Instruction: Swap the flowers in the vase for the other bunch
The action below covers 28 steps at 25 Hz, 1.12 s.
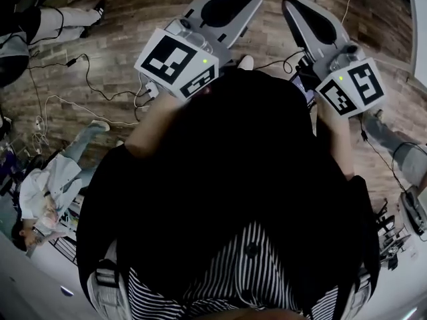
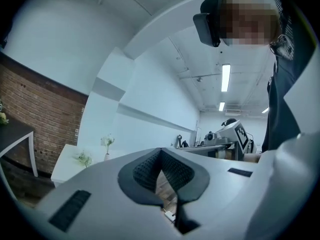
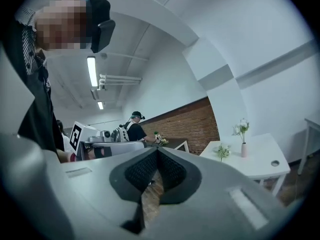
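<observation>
Left gripper point(image 2: 161, 151) and right gripper point(image 3: 158, 151) both have jaws closed on nothing, well apart from the vase point(image 3: 243, 150) of pale flowers point(image 3: 242, 127) on the white table point(image 3: 257, 156), where what seems the other bunch point(image 3: 222, 151) lies beside it.

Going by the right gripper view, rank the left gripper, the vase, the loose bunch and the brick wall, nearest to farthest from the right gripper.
1. left gripper, alongside at left.
2. loose bunch and vase, both on the white table at right; too close to call.
3. brick wall, behind the table.
</observation>
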Each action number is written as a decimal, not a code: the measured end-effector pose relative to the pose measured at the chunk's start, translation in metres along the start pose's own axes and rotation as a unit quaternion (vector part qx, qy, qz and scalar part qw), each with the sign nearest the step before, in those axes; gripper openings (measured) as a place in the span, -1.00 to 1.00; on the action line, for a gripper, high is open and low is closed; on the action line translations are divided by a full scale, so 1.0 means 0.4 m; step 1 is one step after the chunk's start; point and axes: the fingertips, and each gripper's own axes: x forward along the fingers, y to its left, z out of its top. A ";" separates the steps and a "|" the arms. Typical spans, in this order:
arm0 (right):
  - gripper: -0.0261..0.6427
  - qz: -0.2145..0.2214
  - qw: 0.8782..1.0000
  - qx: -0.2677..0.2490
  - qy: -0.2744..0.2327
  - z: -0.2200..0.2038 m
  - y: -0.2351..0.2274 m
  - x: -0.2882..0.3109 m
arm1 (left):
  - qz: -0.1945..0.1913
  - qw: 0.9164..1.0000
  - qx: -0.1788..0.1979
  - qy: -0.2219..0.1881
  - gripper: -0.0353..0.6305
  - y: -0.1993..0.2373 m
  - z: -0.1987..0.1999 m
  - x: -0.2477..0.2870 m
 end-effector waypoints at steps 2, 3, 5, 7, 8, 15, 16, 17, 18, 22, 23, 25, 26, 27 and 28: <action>-0.92 -0.009 1.000 0.001 -0.014 0.016 -0.012 -0.030 | -0.014 1.000 0.000 0.004 -0.88 -0.024 0.003 0.020; -0.92 -0.014 1.000 -0.001 -0.020 0.024 -0.014 -0.044 | -0.023 1.000 -0.001 0.003 -0.88 -0.036 0.009 0.026; -0.91 -0.025 0.999 -0.006 -0.027 0.035 -0.020 -0.074 | -0.039 0.999 -0.003 -0.002 -0.88 -0.062 0.023 0.037; -0.91 -0.037 0.999 -0.008 -0.028 0.042 -0.034 -0.106 | -0.049 0.999 0.005 0.001 -0.88 -0.081 0.030 0.051; -0.91 -0.043 0.999 -0.009 -0.028 0.046 -0.044 -0.120 | -0.052 0.999 0.012 0.007 -0.88 -0.088 0.030 0.059; -0.91 -0.079 0.996 0.000 -0.027 0.053 -0.169 -0.160 | -0.082 0.996 0.004 0.017 -0.88 -0.060 0.016 0.144; -0.91 -0.080 0.996 0.003 -0.027 0.053 -0.191 -0.151 | -0.085 0.996 0.002 0.018 -0.88 -0.042 0.013 0.164; -0.91 -0.080 0.996 0.006 -0.028 0.055 -0.212 -0.138 | -0.085 0.996 -0.001 0.017 -0.88 -0.021 0.013 0.183; -0.91 -0.081 0.996 0.009 -0.029 0.060 -0.230 -0.121 | -0.083 0.996 -0.005 0.015 -0.88 0.005 0.014 0.200; -0.91 -0.095 0.995 0.000 -0.026 0.096 -0.290 -0.033 | -0.081 0.996 -0.016 0.014 -0.88 0.119 0.039 0.264; -0.91 -0.099 0.995 -0.004 -0.024 0.109 -0.302 -0.011 | -0.086 0.996 -0.014 0.013 -0.88 0.143 0.052 0.278; -0.91 -0.102 0.995 -0.008 -0.019 0.134 -0.330 0.035 | -0.097 0.995 -0.005 0.011 -0.88 0.187 0.084 0.307; -0.91 -0.102 0.995 -0.008 -0.018 0.146 -0.344 0.059 | -0.103 0.995 -0.002 0.011 -0.88 0.209 0.099 0.321; -0.91 -0.103 0.995 -0.006 -0.018 0.157 -0.356 0.082 | -0.110 0.994 -0.001 0.011 -0.88 0.229 0.111 0.333; -0.91 -0.104 0.994 -0.005 -0.018 0.167 -0.367 0.105 | -0.117 0.993 -0.001 0.011 -0.88 0.248 0.121 0.345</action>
